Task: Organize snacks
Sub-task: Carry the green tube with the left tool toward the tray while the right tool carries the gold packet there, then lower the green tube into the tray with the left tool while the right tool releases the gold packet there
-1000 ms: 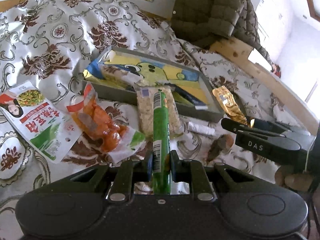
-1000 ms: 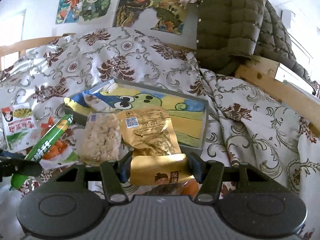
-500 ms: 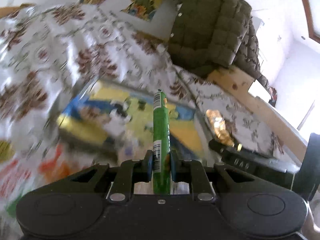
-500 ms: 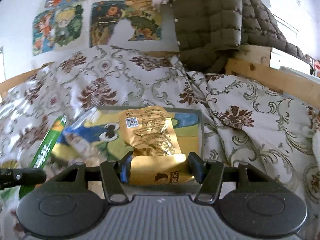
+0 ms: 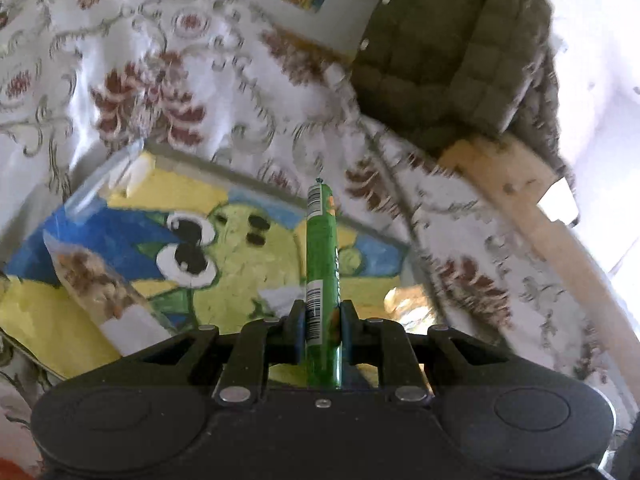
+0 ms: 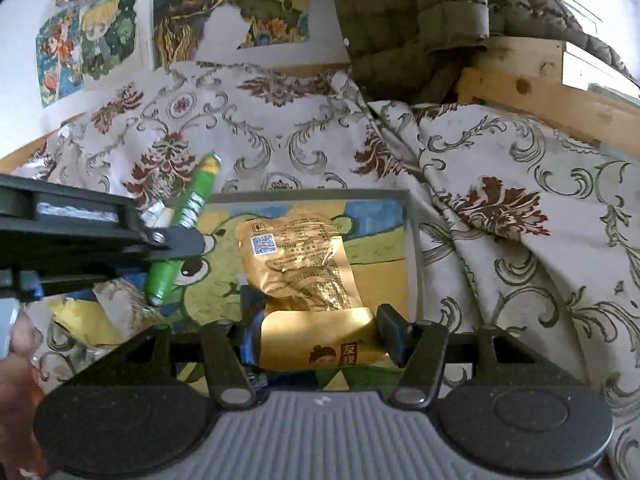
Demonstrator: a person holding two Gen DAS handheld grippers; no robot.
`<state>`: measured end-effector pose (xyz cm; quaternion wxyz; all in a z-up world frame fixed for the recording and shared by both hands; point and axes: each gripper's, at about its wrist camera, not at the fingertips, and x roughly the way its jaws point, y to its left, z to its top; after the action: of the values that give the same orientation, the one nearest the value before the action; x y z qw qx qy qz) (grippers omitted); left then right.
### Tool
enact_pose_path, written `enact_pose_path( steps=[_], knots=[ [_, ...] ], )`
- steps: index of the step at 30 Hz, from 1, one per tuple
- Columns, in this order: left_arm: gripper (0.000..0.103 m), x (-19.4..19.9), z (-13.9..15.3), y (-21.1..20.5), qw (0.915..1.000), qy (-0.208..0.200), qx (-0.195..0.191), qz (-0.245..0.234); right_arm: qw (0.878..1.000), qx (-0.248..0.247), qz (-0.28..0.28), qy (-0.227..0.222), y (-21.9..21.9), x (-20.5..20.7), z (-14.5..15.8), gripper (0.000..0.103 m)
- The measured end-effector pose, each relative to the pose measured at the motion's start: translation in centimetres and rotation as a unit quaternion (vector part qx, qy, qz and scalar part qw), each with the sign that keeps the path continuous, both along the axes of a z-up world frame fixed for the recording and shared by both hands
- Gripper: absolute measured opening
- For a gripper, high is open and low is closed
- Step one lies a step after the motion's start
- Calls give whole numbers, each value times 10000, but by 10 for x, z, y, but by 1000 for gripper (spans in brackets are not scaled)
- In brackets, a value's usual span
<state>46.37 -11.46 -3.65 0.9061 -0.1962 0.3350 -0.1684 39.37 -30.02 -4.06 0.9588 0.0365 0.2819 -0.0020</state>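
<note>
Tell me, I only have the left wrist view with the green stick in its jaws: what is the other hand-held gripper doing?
Observer: The right hand-held gripper is shut on a crinkled gold foil snack pouch, held over the shallow grey tray with the cartoon frog lining.
Operator: Is my green stick over that tray too?
Observer: Yes. From the right wrist, the long green plastic-wrapped snack stick angles across the tray's left part, clamped in the left hand-held gripper.
Operator: Anything behind the bed?
Observer: Cartoon posters hang on the wall above the floral bedspread.
</note>
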Motion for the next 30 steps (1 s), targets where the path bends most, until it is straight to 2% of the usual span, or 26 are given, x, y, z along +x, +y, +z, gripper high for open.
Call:
enact_pose_path(
  steps=[6,17,22,25,30],
  knots=[
    [18,11,-20,-5,9981,495,355,-65,9996,172,-104,199,-4,13,-10,63],
    [20,12,-33,-2,9956,794,473,173,9990,201,16,395,1,20,-18,65],
    [36,12,-31,2,9946,914,388,308,9986,269,18,449,-2,19,-17,65],
    [46,10,-27,4,9944,966,179,396,9986,278,8,444,-4,17,-13,65],
    [76,0,-9,3,9963,678,14,519,9990,343,-152,235,-16,10,4,72]
  ],
)
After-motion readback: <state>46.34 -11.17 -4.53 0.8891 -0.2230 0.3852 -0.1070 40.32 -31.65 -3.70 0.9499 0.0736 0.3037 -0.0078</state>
